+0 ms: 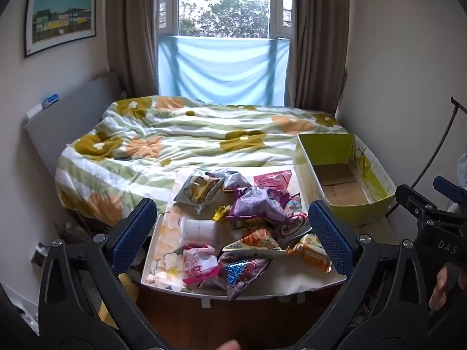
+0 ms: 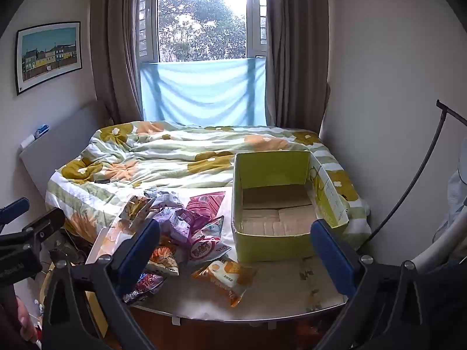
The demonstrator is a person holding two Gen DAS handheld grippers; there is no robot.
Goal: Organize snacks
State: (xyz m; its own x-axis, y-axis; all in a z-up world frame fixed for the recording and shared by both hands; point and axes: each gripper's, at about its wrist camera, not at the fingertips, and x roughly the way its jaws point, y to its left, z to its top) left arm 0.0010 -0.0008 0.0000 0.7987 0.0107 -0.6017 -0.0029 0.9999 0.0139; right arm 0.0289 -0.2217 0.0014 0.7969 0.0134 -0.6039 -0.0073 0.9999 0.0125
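Note:
A heap of snack packets [image 1: 248, 218] lies on a white flowered tray-table [image 1: 163, 233] at the foot of the bed; the packets show again in the right wrist view [image 2: 181, 227]. An orange packet [image 2: 224, 277] lies apart, nearest the green cardboard box [image 2: 274, 201], which stands open and empty to the right. The box shows in the left wrist view too [image 1: 341, 180]. My left gripper [image 1: 230, 233] is open and empty above the heap's near side. My right gripper [image 2: 233, 250] is open and empty in front of the box and orange packet.
A bed with a flowered green quilt [image 1: 189, 137] fills the room behind the table. A window with brown curtains [image 1: 221, 29] is at the back. A black cable [image 2: 417, 175] hangs by the right wall. The other gripper's body shows at the right edge [image 1: 432, 221].

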